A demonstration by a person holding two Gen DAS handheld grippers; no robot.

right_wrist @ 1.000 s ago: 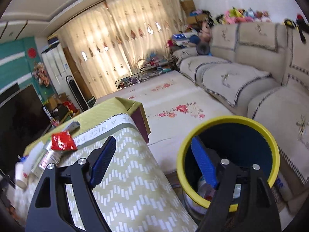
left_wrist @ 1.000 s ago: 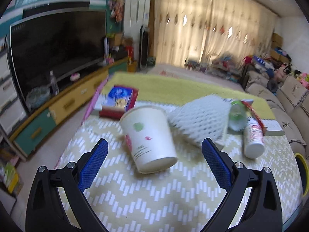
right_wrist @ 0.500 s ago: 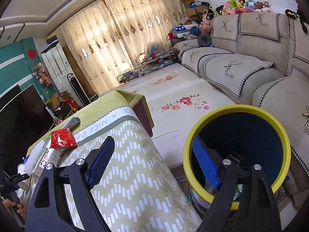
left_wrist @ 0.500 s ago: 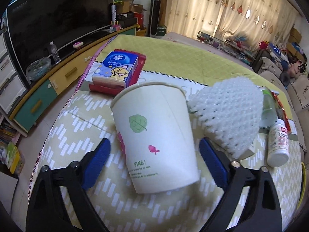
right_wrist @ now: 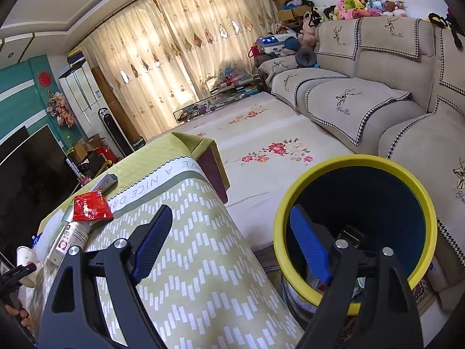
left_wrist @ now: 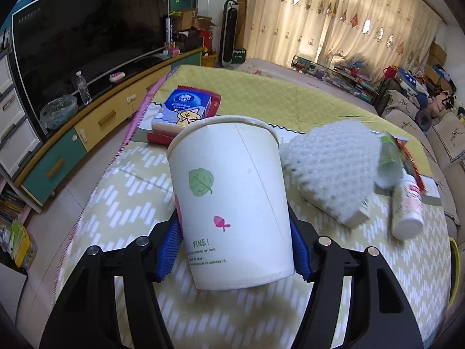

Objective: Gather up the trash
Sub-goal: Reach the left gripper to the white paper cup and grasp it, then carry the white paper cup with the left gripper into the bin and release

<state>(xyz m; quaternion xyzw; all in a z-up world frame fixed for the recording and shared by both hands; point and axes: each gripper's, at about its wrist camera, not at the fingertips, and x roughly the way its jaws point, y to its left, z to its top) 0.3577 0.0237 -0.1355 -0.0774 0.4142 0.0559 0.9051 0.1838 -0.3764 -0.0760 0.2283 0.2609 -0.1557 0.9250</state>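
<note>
Patterned surface (left_wrist: 122, 192) carrying cup (left_wrist: 229, 203), upright, dead ahead between closing left gripper (left_wrist: 234, 250) pads, apparently touching; right gripper (right_wrist: 232, 244) spread, empty.

Left gripper (left_wrist: 232, 250): black forked arms showing silver round screw heads, ribbed blue pads (left_wrist: 170, 250) lining the inner faces at 9 and 3 o'clock. Right gripper (right_wrist: 229, 247): matching black frame, silver screws, ribbed blue pads (right_wrist: 152, 247).
</note>
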